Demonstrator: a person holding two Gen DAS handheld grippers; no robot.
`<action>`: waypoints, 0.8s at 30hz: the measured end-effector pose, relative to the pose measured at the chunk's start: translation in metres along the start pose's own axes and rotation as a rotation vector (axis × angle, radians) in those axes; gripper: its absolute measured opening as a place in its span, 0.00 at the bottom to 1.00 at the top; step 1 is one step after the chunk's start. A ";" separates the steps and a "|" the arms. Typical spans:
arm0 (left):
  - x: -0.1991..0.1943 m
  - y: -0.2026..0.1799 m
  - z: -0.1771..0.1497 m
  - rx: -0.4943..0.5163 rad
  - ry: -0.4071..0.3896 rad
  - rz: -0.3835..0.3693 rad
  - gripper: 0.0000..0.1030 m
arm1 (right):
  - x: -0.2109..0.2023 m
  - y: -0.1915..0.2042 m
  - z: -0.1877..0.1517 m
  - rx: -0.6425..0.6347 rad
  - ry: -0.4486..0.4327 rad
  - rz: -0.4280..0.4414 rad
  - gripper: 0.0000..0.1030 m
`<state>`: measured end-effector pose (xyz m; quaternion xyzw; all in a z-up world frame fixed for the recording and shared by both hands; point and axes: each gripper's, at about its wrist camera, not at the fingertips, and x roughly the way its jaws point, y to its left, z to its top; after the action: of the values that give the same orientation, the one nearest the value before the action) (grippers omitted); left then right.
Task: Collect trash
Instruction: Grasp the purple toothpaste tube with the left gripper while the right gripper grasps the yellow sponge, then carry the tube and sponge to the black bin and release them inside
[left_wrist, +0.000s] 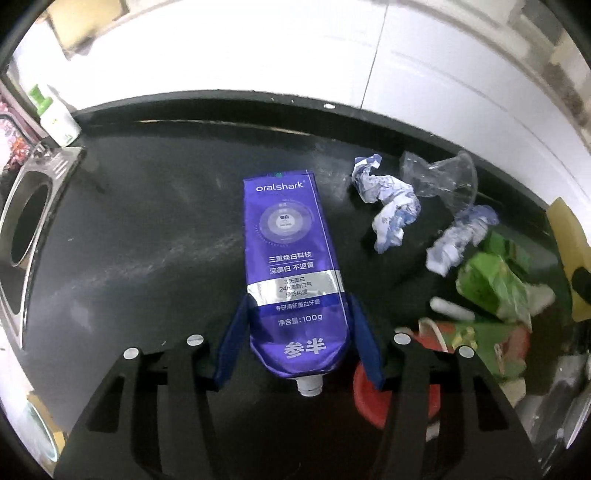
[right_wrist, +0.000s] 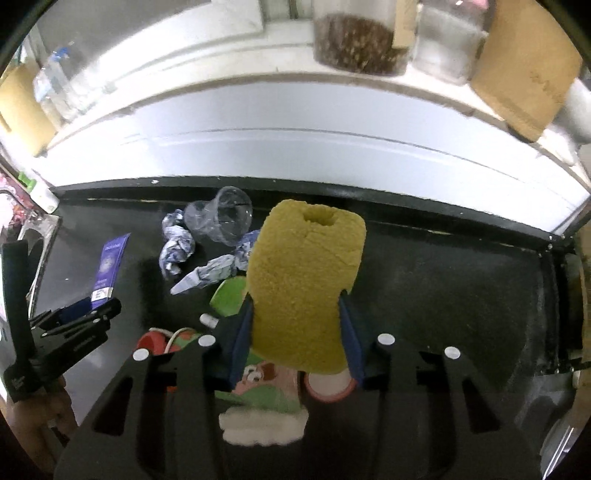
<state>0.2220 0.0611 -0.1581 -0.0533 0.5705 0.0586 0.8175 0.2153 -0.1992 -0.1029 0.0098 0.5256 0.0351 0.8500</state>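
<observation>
My left gripper (left_wrist: 299, 332) is shut on a purple toothpaste tube (left_wrist: 291, 258), which points away over the black counter (left_wrist: 147, 229). The tube also shows in the right wrist view (right_wrist: 110, 266), with the left gripper (right_wrist: 74, 317) at its near end. My right gripper (right_wrist: 295, 325) is shut on a yellow sponge (right_wrist: 303, 280), held above the trash. Crumpled blue-white paper (left_wrist: 388, 206), a crushed clear plastic cup (left_wrist: 443, 177) and a green wrapper (left_wrist: 495, 284) lie to the right of the tube.
A steel sink (left_wrist: 26, 229) is at the left with a white green-capped bottle (left_wrist: 55, 114) behind it. A red cup (left_wrist: 373, 391) and a printed carton (right_wrist: 266, 391) lie near the front. A white tiled wall (right_wrist: 295, 147) backs the counter, with a shelf of jars (right_wrist: 362, 37) above.
</observation>
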 end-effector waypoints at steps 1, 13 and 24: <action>-0.007 0.002 -0.004 0.005 -0.010 0.002 0.51 | -0.007 0.000 -0.003 -0.003 -0.010 0.002 0.42; -0.100 0.011 -0.096 0.042 -0.108 0.019 0.51 | -0.079 0.018 -0.052 -0.067 -0.092 0.048 0.41; -0.130 0.019 -0.137 0.035 -0.133 0.017 0.51 | -0.106 0.033 -0.087 -0.104 -0.105 0.064 0.41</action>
<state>0.0482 0.0541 -0.0836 -0.0300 0.5163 0.0590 0.8538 0.0885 -0.1752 -0.0455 -0.0160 0.4773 0.0890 0.8741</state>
